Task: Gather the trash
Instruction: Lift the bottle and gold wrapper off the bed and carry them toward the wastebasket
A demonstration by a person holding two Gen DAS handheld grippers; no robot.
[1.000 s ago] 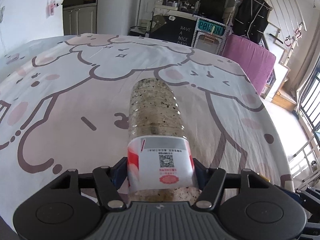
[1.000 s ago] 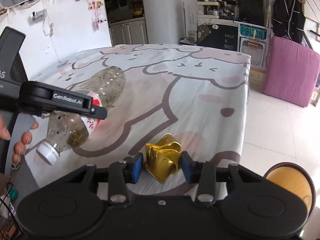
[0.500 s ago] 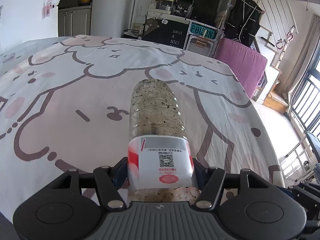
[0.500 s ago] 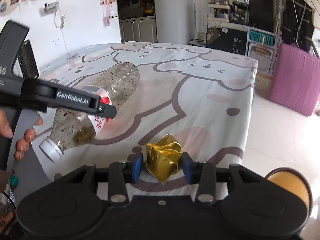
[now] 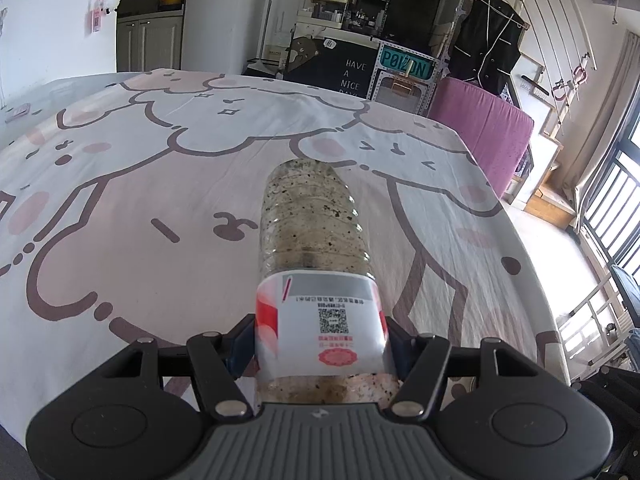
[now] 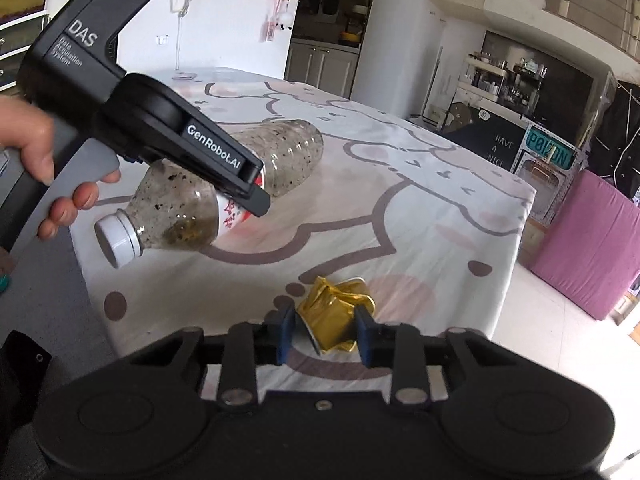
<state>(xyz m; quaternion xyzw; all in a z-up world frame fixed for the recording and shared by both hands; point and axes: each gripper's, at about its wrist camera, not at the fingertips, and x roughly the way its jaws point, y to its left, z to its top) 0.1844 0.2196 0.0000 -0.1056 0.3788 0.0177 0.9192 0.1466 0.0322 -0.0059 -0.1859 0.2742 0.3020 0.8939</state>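
**Both tongs loaded above the sheep-print desk**

The left tongs (image 5: pixel 320 344) are closed on a clear plastic bottle (image 5: pixel 314 240), their blue pads pressed against either side of its white and red label. The bottle is dirty inside, speckled with dark flecks, and it points base-first away from the camera. From the right wrist view the same bottle (image 6: pixel 224 188) hangs tilted in the air above the desk (image 6: pixel 420 208), its white cap (image 6: pixel 116 236) aimed down and toward the near edge, while a bare hand (image 6: pixel 44 160) grips the handle of the left tongs (image 6: pixel 256 196).

The right tongs (image 6: pixel 324 332) are pinched on a crumpled gold wrapper (image 6: pixel 332 316), held between the two blue pads just above the desk's near corner. A cloth with a cartoon sheep print covers the desk. A pink sofa (image 6: pixel 592 240) stands on the floor beyond the desk's far side.
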